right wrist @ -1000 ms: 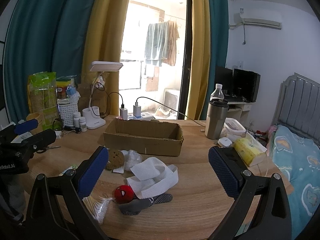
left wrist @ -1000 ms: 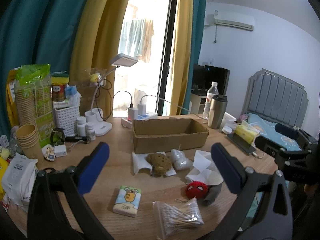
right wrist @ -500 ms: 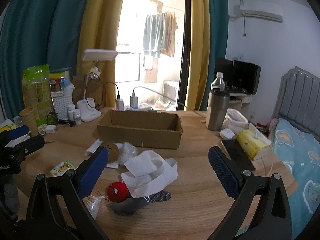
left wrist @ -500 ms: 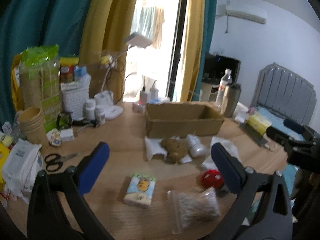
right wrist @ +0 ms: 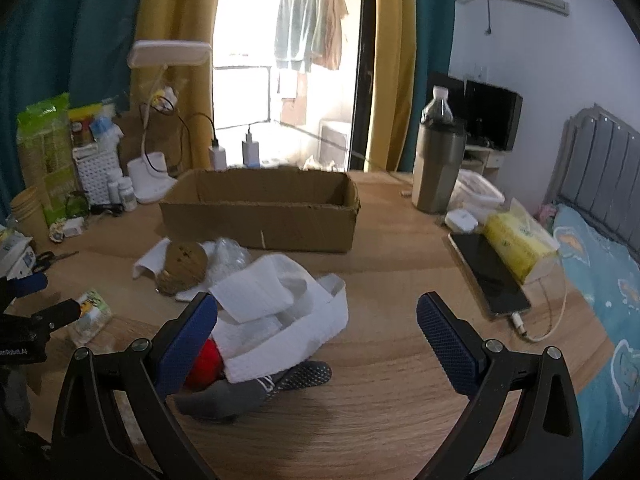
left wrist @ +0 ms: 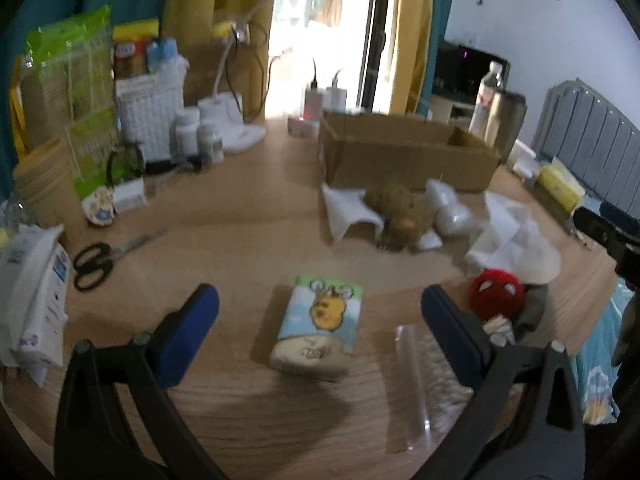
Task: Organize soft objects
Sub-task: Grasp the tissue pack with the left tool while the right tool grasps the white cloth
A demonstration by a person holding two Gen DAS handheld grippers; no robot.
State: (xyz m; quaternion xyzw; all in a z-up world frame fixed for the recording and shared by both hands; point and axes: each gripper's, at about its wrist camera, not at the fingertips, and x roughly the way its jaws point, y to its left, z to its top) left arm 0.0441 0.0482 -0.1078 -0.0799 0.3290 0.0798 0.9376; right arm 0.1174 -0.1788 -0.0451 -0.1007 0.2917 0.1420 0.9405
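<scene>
My left gripper (left wrist: 320,332) is open, its blue pads on either side of a tissue pack (left wrist: 318,330) with a cartoon print, just above the wooden table. A red plush ball (left wrist: 496,296), a bag of cotton swabs (left wrist: 424,384), a brown plush (left wrist: 404,212) and white cloth (left wrist: 516,240) lie to the right. My right gripper (right wrist: 316,340) is open over the white cloth (right wrist: 280,316), with the red ball (right wrist: 204,364) and a grey sock (right wrist: 256,388) by its left pad. An open cardboard box (right wrist: 260,216) stands behind.
Scissors (left wrist: 100,260), a white wipes pack (left wrist: 32,300), bottles and a white basket (left wrist: 152,120) crowd the left. A steel tumbler (right wrist: 436,168), a phone (right wrist: 488,276) and a yellow tissue pack (right wrist: 516,244) sit right, near the table edge and bed.
My left gripper has moved down and forward, closing in on the tissue pack. My right gripper has dropped closer to the white cloth. Both stayed open.
</scene>
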